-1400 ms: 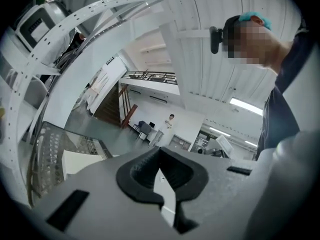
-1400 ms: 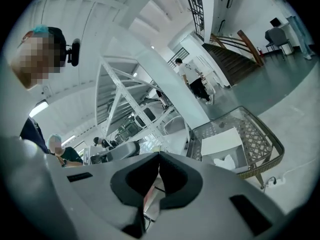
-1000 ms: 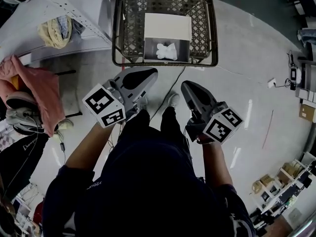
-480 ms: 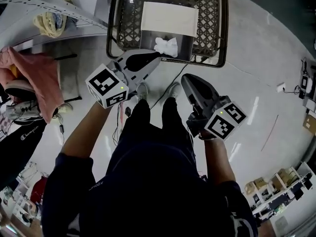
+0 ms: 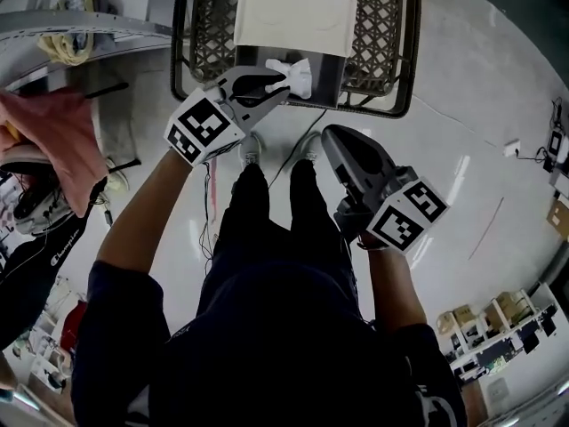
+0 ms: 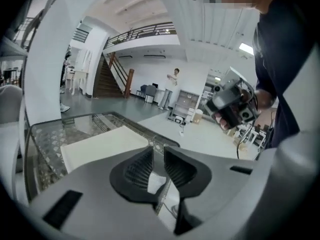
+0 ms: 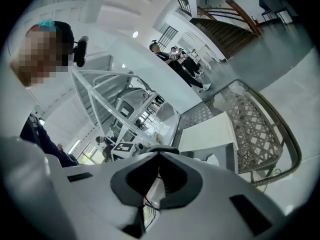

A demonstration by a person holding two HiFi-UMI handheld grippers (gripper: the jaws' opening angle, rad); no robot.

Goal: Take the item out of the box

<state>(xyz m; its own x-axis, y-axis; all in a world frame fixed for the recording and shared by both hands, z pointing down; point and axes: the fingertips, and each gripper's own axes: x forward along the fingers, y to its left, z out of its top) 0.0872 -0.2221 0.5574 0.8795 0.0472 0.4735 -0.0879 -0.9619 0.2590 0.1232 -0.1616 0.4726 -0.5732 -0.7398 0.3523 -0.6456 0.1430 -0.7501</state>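
Reads "Champion" in white script on a dark garment (image 5: pixel 49 261) far out to the left of the left hand-held gripper (image 5: pixel 277 80). Finds no other legible writing, only black-and-white square markers on the left cube (image 5: pixel 203 127) and the right cube (image 5: pixel 404 213).

Has the left hand-held gripper pointed away from the body, tips at the near edge of the box (image 5: pixel 333 76), jaws a narrow slit apart. Shows the white item (image 5: pixel 300 74) right at those tips. Shows it again in the left gripper view through the slit between the jaws, without settling whether the pads touch it. Lies crumpled in the box's open near part, with no clear long axis, one peak raised just to the right of the tips. Has a cream flap (image 5: pixel 293 20) folded back just beyond the tips, all of it inside a dark wire basket (image 5: pixel 396 34).

Holds the right hand-held gripper (image 5: pixel 331 140) nearer the body, well apart from the box, jaws closed together on nothing.
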